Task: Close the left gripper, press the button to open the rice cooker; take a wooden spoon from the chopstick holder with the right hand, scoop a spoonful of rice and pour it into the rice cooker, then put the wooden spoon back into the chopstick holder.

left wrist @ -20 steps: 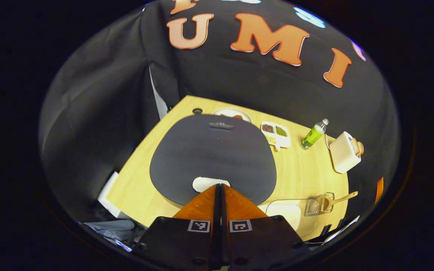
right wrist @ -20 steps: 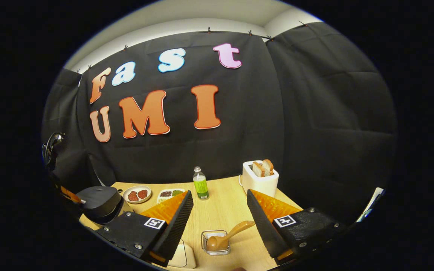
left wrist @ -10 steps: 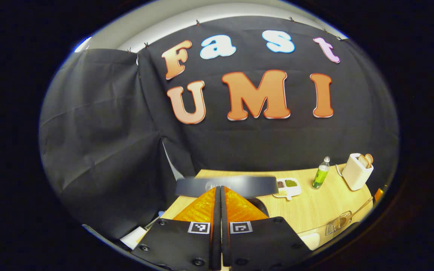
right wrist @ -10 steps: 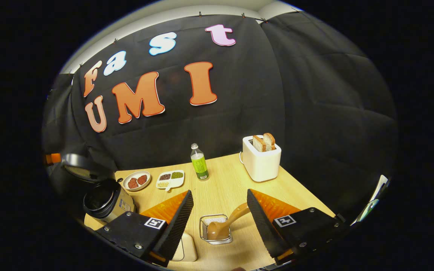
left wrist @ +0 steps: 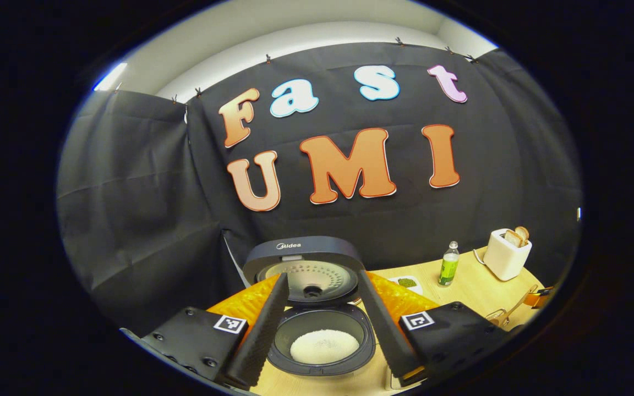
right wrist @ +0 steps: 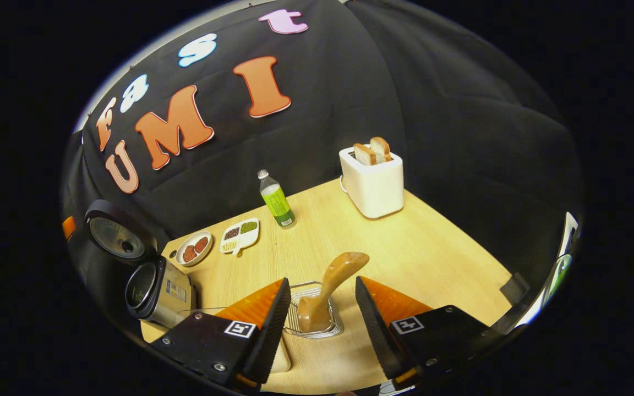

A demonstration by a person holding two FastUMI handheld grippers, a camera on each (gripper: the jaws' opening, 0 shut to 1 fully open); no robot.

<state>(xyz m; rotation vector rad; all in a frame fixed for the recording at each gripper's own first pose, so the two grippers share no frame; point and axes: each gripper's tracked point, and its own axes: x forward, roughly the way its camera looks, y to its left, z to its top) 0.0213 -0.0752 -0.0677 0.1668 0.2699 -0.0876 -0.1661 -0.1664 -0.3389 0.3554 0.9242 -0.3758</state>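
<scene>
The dark rice cooker (left wrist: pixel 322 335) stands open, its lid (left wrist: pixel 303 269) tipped up and a white heap of rice in the pot. My left gripper (left wrist: pixel 322 274) is open, held back from the cooker with one finger on each side of it. In the right gripper view the cooker (right wrist: pixel 157 283) sits at the far left. The wooden spoon (right wrist: pixel 332 283) stands bowl-down in the wire chopstick holder (right wrist: pixel 311 316), handle leaning up and right. My right gripper (right wrist: pixel 321 280) is open above the holder, and the spoon sits between its fingers, untouched.
On the wooden table (right wrist: pixel 432 247) stand a white toaster (right wrist: pixel 372 176) with two bread slices, a green bottle (right wrist: pixel 275 201), a divided snack tray (right wrist: pixel 239 235) and a small plate (right wrist: pixel 193 248). A white container (right wrist: pixel 281 357) lies beside the holder, under my right gripper's left finger.
The cooker lid has sprung up. My left gripper has pulled back from the cooker and opened. My right gripper has tilted down and closed in on the spoon and holder.
</scene>
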